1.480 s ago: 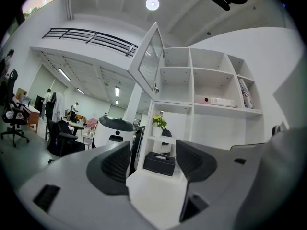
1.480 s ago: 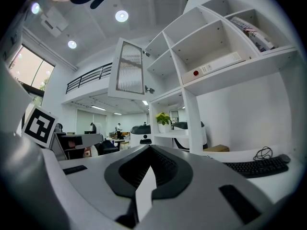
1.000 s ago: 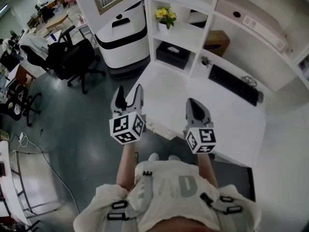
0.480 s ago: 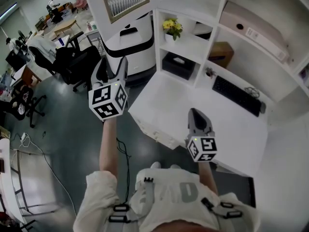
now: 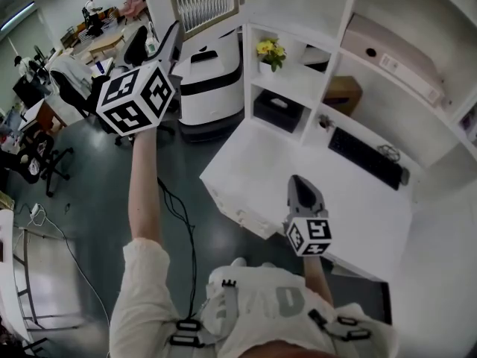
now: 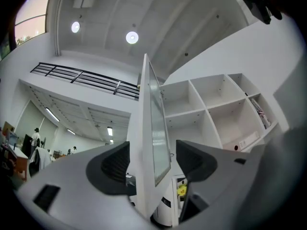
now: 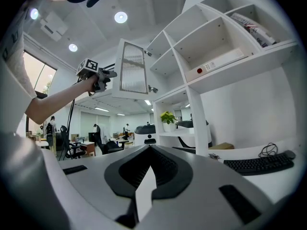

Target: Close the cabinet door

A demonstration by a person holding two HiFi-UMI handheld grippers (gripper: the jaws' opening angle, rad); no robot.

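Cabinet door (image 5: pixel 201 2) open, swung out left of shelf unit (image 5: pixel 332 66), up high. Left claw (image 5: pixel 155 43) raised to it, jaws spread, door's free edge upright in gap between them (contact not clear). Door edge-on to claw, long axis vertical, hinge side to right. Left arm clearly nearer. Right claw (image 5: pixel 304 189) pressed together, empty, low over desk (image 5: pixel 358 192). Likely move: push edge right, toward shelves.

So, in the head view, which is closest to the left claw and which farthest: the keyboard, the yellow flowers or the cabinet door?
1. cabinet door, right at the left claw, upper left.
2. yellow flowers, on a shelf to the right.
3. keyboard, on the desk, far right.
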